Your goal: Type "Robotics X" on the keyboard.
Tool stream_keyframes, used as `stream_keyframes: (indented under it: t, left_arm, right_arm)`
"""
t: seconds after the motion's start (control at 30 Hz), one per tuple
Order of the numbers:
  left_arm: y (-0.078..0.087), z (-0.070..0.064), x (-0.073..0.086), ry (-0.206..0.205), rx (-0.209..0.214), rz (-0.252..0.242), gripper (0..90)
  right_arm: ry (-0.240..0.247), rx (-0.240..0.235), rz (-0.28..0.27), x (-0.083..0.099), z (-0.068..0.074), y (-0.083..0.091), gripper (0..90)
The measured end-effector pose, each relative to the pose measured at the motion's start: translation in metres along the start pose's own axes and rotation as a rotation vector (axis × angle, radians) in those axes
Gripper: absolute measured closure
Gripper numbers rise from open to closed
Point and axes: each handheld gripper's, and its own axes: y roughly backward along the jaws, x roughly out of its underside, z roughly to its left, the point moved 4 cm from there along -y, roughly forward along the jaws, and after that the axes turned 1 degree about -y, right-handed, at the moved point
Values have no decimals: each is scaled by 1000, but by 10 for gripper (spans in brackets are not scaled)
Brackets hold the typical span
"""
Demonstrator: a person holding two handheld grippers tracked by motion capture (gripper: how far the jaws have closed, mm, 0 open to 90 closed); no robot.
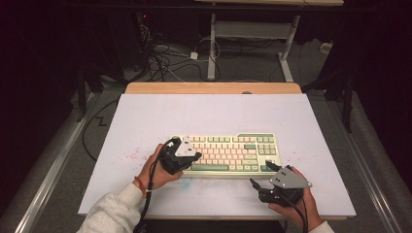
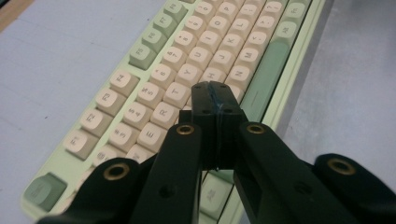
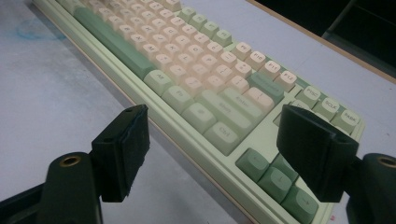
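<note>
Keyboard, pale green case with cream and green keycaps, lies flat on the white bench, toward the near edge and slightly right of centre. All places below are referred to the keyboard.

Left gripper: over the keyboard's left end. In the left gripper view its jaws are pressed together with nothing between them, tips down among the letter keys of the left half, near the G/B area; whether a key is actually depressed, cannot tell.

Right gripper: on the bench just off the keyboard's near right corner, clear of it. In the right gripper view its jaws stand wide apart and empty, aimed at the right-hand modifier keys and arrow cluster.

Progress (judgement): work appears to be key pressing with closed jaw tips. Left side is engaged at the keys; right side is staged, not yet in contact. No keycap looks removed or displaced. How many presses remain cannot be judged.

Containers: none on the bench. Faint reddish specks on the bench left of the keyboard.
</note>
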Motion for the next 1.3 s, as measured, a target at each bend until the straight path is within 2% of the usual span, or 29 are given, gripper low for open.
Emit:
stream_keyframes:
  t: [0.33,0.5,0.73,0.8,0.83,0.93,1.1,1.13,1.2,1.3]
  left_arm:
    - [-25,-5,-16,-15,43,34,876]
    - [-36,-9,-18,-30,51,62,871]
    - [-45,-10,-18,-27,56,73,864]
    - [-50,-12,-17,-39,52,98,875]
    - [-51,-11,-17,-35,44,92,876]
    - [-48,-12,-19,-44,32,86,864]
    - [-37,-7,-21,-40,9,56,845]
    - [-35,-6,-20,-41,9,49,831]
    - [-26,-5,-19,-58,-27,39,804]
    - [-19,-5,-18,-64,-42,23,745]
  right_arm:
    - [9,-6,13,2,1,-2,260]
    - [12,-7,24,3,2,-4,261]
    - [24,-3,37,4,2,-5,266]
    - [29,14,38,4,2,-5,269]
    - [22,44,29,3,-1,-4,271]
    - [8,71,19,3,-5,-3,273]
    - [5,75,25,4,-6,-3,273]
    - [10,74,27,4,-6,-3,273]
    - [17,84,37,4,-6,-3,278]
    - [11,88,48,5,-7,-4,279]
